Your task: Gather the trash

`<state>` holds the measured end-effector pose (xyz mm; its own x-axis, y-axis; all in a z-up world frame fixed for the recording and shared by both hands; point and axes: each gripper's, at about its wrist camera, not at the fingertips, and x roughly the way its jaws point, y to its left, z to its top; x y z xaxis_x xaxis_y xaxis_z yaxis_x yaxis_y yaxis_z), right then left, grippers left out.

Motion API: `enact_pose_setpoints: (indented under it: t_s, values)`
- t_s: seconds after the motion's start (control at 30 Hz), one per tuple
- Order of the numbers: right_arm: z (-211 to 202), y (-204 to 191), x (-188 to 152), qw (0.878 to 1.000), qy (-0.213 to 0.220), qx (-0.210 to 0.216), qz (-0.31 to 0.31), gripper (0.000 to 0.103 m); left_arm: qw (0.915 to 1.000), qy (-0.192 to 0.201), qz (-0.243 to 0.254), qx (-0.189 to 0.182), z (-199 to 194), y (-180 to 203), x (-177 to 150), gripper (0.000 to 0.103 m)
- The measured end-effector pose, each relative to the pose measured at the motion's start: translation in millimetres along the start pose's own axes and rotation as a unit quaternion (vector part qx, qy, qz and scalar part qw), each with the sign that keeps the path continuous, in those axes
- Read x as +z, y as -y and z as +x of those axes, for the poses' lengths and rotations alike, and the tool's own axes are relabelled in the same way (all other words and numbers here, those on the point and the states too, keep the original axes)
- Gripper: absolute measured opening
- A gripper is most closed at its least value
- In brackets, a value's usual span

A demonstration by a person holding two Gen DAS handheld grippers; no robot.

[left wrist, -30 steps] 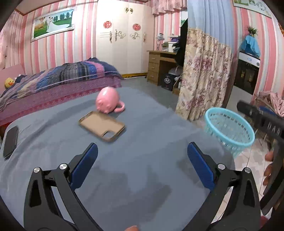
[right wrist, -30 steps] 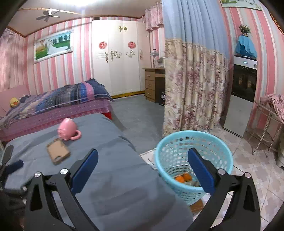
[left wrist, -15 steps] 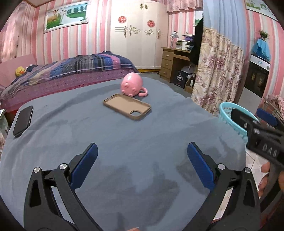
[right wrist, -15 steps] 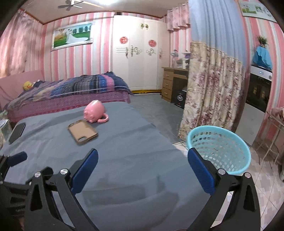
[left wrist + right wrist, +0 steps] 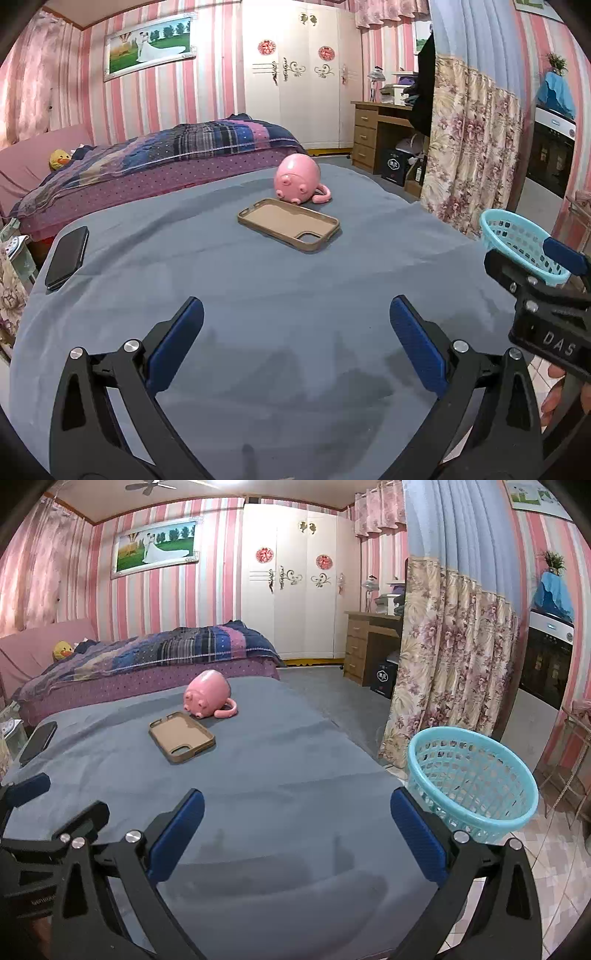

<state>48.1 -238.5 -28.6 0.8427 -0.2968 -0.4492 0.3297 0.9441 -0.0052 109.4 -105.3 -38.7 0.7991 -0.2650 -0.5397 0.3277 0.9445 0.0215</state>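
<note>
A turquoise mesh trash basket [image 5: 471, 782] stands on the tiled floor off the right edge of the grey-covered table [image 5: 280, 782]; in the left wrist view only part of the basket [image 5: 517, 240] shows, and its inside is hidden. My left gripper [image 5: 295, 339] hovers open over the near part of the table [image 5: 258, 295], nothing between its blue pads. My right gripper [image 5: 297, 827] is open too, over the table's near right part, its right finger in front of the basket. I see no loose trash on the table.
An upturned pink pig mug [image 5: 298, 180] and a tan phone case [image 5: 289, 223] lie at the table's far middle. A black phone [image 5: 67, 256] rests at the left edge. A bed, wardrobe, desk and floral curtain [image 5: 450, 657] stand behind.
Both views have swung left from the basket toward the table. The mug and phone case now sit nearer the centre; the basket has slid to the right. Both grippers stay open.
</note>
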Motion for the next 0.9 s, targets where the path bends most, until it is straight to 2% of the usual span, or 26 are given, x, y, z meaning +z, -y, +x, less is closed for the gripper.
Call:
enact_pose_setpoints:
  t_s: [0.2, 0.47, 0.9]
  values:
    - [2.9, -6.8, -3.9, 1.000, 0.012, -0.005, -0.008, 0.098, 0.9998, 0.014, -0.002, 0.014, -3.6, -3.2, 1.1, 0.098]
    - [7.9, -6.9, -5.2, 1.000, -0.001, 0.014, 0.002, 0.098, 0.9995, 0.023, 0.009, 0.021, -7.0, -1.2, 2.0, 0.098]
    - [12.6, -5.6, -6.4, 1.000, -0.004, 0.015, 0.003, 0.098, 0.9989, 0.028, -0.001, 0.037, -7.5, -9.9, 1.9, 0.098]
